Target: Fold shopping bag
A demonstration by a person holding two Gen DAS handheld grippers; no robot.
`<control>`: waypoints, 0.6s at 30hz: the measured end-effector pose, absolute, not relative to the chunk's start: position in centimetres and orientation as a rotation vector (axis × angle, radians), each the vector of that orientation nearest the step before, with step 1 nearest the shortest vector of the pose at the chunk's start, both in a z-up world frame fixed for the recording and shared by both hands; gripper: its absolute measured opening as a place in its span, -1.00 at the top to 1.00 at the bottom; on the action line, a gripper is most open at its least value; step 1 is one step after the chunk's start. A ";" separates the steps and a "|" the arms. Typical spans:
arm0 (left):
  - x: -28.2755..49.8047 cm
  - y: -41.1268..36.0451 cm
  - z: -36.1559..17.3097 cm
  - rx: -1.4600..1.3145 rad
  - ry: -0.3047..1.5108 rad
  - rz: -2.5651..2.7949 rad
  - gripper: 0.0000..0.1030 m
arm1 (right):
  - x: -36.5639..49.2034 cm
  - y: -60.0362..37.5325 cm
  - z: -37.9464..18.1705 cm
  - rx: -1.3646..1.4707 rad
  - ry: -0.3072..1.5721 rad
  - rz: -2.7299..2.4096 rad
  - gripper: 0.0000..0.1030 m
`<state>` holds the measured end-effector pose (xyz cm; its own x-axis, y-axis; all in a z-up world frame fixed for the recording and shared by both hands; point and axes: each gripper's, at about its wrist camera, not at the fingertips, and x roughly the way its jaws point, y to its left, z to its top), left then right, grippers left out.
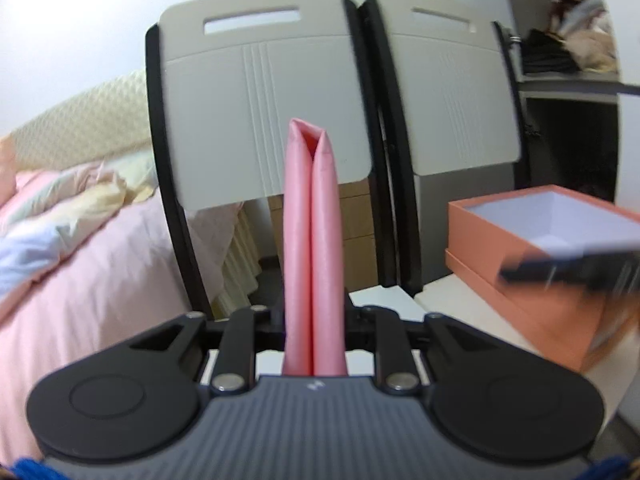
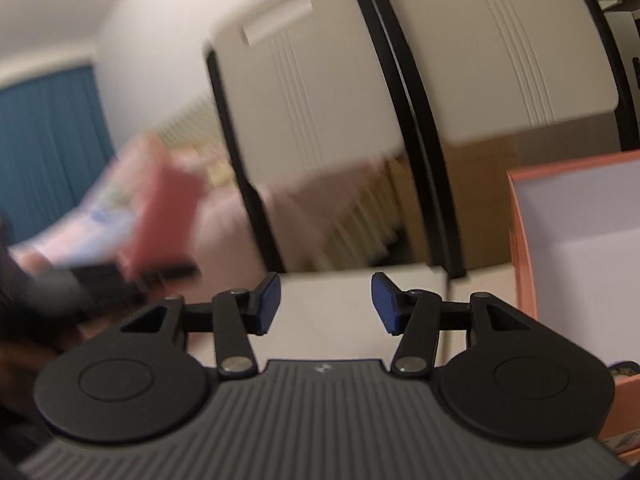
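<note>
The left hand-held gripper (image 1: 313,320) is clamped on the folded pink bag (image 1: 312,240), which stands upright between its fingers. Behind it are two folded chairs (image 1: 264,120), a bed (image 1: 80,240) to the left and an open orange box (image 1: 552,304) on the white worktop (image 1: 384,300). The right hand-held gripper (image 2: 326,304) hangs open and empty above the worktop; its view is blurred.

The folded shopping bag (image 1: 313,248) stands upright between the fingers of the left gripper (image 1: 314,320). Two folding chairs (image 1: 272,112) stand side by side behind it, a bed (image 1: 80,240) at far left, an open box (image 1: 532,264) on the table (image 1: 392,300) at right.
</note>
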<state>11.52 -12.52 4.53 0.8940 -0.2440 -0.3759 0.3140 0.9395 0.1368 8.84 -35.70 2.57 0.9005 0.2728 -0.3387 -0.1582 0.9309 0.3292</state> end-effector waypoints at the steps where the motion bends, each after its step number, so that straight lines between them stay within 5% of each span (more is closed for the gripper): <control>1: 11.8 -12.8 4.9 0.175 0.370 -0.267 0.55 | 9.9 -35.3 2.2 0.281 0.442 0.198 -0.10; 8: 9.0 -10.5 5.9 0.045 0.351 -0.159 0.54 | 20.8 -32.4 -2.7 0.295 0.700 0.172 -0.13; 11: 7.4 -8.6 5.5 0.064 0.346 -0.128 0.54 | 24.3 -30.2 -4.7 0.225 0.747 0.118 -0.62; 18: 7.8 -5.0 4.4 0.030 0.424 -0.126 0.53 | 28.5 -27.9 -6.2 0.120 0.757 0.043 -0.68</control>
<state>7.80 -5.05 4.35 0.9039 -0.1152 -0.4120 0.1277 0.9918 0.0030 28.51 -27.85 -6.17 0.7263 0.0818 -0.6825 0.0047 0.9923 0.1240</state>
